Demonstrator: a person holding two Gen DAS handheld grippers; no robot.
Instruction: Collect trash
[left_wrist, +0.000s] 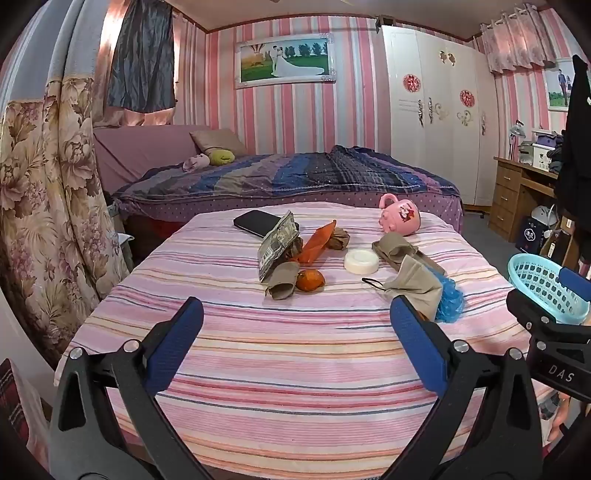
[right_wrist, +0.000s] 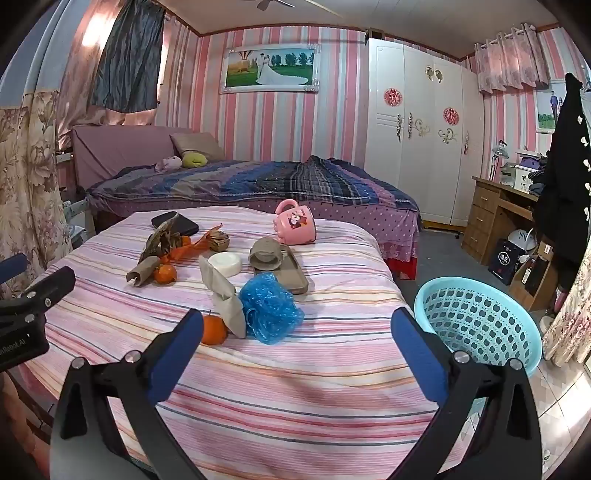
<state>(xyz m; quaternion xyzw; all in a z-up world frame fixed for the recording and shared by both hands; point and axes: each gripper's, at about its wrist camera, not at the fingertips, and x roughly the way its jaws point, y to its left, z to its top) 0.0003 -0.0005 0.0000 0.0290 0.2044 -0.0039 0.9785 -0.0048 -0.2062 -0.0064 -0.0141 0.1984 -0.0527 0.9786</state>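
Litter lies on a pink striped table (left_wrist: 295, 369): a printed wrapper (left_wrist: 277, 245), an orange wrapper (left_wrist: 317, 242), a brown paper ball (left_wrist: 338, 238), a brown paper roll (left_wrist: 282, 282), folded tan paper (right_wrist: 225, 299) and a crumpled blue plastic bag (right_wrist: 271, 306). My left gripper (left_wrist: 295, 306) hovers open over the near cloth, short of the roll. My right gripper (right_wrist: 297, 314) is open too, with the blue bag just beyond its fingers. A turquoise basket (right_wrist: 476, 325) stands off the table's right edge, by the right finger.
Also on the table are two tangerines (right_wrist: 213, 329) (right_wrist: 165, 274), a white round dish (right_wrist: 225, 264), a tan tray (right_wrist: 291, 273), a pink mug (right_wrist: 295, 221) on its side and a black phone (right_wrist: 175, 223). A bed, a wardrobe and a desk stand beyond.
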